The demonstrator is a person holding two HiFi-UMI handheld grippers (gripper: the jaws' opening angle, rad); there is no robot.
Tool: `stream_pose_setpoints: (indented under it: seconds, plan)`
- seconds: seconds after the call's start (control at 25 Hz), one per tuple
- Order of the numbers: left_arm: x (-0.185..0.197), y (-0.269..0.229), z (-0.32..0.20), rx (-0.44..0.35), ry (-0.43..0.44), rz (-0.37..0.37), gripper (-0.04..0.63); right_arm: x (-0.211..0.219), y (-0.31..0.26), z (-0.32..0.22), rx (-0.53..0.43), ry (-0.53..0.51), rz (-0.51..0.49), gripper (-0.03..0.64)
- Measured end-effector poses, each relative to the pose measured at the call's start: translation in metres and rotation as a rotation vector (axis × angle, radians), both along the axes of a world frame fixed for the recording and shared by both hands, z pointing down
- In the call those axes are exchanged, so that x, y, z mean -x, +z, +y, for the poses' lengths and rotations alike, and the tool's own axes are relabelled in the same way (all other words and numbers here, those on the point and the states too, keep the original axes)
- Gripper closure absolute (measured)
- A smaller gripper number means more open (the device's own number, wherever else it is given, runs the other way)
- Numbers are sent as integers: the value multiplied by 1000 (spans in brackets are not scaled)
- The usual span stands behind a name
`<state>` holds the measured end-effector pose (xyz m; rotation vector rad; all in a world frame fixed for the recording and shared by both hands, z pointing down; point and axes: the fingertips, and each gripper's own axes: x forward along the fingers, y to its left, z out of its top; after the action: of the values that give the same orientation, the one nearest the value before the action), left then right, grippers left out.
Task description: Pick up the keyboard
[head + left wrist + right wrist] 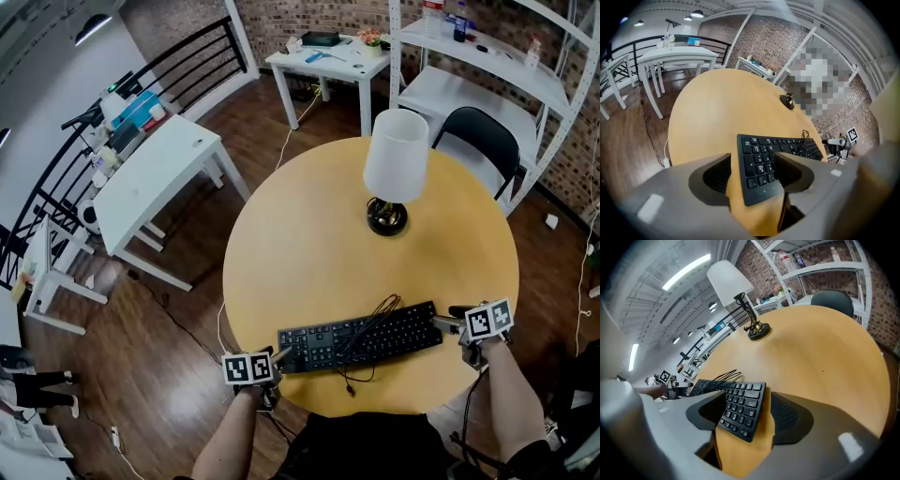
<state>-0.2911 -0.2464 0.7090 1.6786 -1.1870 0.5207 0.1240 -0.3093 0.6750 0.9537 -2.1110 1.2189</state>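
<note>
A black keyboard (pixel 361 337) lies flat near the front edge of the round wooden table (pixel 309 225), with its black cable (pixel 373 319) looped over the keys. My left gripper (pixel 279 356) is at the keyboard's left end and my right gripper (pixel 448 321) is at its right end. In the left gripper view the keyboard's (pixel 761 159) end sits between the wide-apart jaws of the left gripper (pixel 754 159), and no pad presses on it. The right gripper view shows the same: the keyboard (pixel 740 406) end lies inside the open right gripper (pixel 747 397).
A lamp (pixel 394 169) with a white shade stands on the table beyond the keyboard. A black chair (pixel 483 136) and white shelving (pixel 487 56) are behind the table. A white desk (pixel 159 173) stands to the left on the wood floor.
</note>
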Motion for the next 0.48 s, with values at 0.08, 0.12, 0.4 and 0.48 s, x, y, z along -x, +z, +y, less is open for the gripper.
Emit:
stream_pose_setpoints:
  seconds: [0.08,0.12,0.4,0.48]
  plan:
    - [-9,6,-3,23,15,21,304,-5,10,0,42,-3,-16,305]
    - [-13,10,-4,35,19,30,296,-7,15,-1,62,0,-27,302]
    - [-18,18,-8,62,51,52,298,-5,42,5,190,-25,-102,322]
    - [-22,18,-8,66,67,57,295,-6,44,7,209,-40,-117,323]
